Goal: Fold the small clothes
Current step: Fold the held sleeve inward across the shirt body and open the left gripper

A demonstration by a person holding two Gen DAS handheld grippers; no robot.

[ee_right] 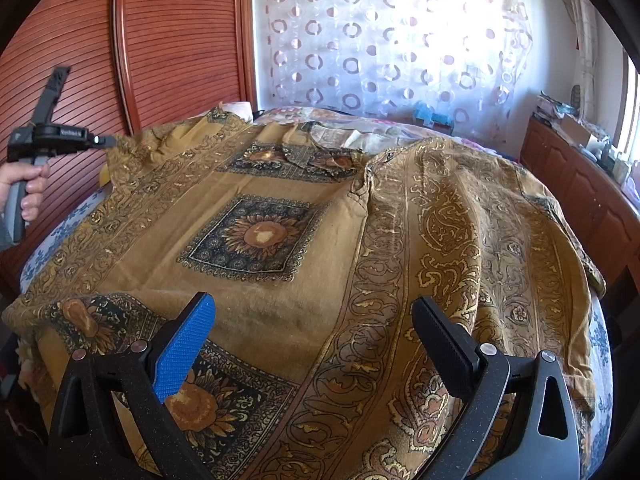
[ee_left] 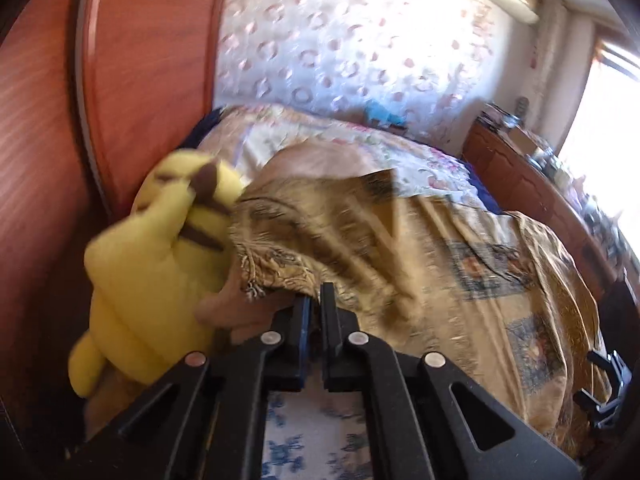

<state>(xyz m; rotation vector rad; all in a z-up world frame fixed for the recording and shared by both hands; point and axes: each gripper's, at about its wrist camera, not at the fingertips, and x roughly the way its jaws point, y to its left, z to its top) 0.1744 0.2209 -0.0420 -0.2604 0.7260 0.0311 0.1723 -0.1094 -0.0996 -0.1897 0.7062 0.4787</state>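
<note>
Jaws of the left gripper (ee_left: 316, 300) are together, pinching the fringed edge of the mustard-gold patterned cloth garment (ee_right: 280, 216) and lifting that corner beside the yellow plush toy (ee_left: 152, 248), close to the red-brown slatted wooden wardrobe (ee_right: 180, 40). That garment lies spread over the bed, its near hem just under the right gripper (ee_right: 312, 344), whose 2 jaws stand wide apart above it, holding nothing. Right of the bed, a brown wooden cabinet (ee_right: 580, 184) runs close alongside.
</note>
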